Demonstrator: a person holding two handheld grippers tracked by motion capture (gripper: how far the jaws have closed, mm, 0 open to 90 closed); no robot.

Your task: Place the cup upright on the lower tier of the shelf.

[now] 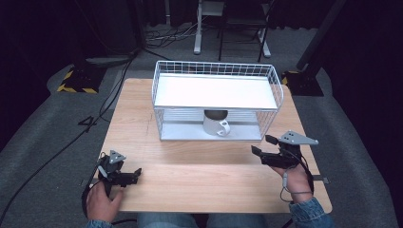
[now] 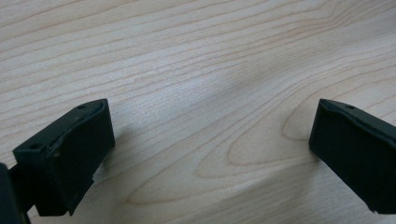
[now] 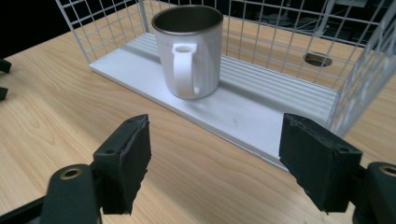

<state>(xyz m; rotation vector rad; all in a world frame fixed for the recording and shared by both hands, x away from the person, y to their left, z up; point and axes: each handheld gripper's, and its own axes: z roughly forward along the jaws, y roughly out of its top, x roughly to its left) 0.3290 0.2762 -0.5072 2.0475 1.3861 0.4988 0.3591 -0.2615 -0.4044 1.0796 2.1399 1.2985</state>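
1. One white mug [image 3: 188,50] stands upright on the lower shelf of one wire rack [image 1: 273,76], at twelve o'clock on the table [image 1: 190,180].
2. Two tools: the left gripper [image 2: 210,154] and the right gripper [image 3: 215,161], both spread apart, holding nothing.
3. My worry: reaching in, a jaw might catch the wire or tip the mug.

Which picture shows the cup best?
The right gripper view: the white mug stands close and upright on the wire rack's lower shelf, handle facing the camera. The high view shows it small under the top shelf. The left gripper view faces bare tabletop.
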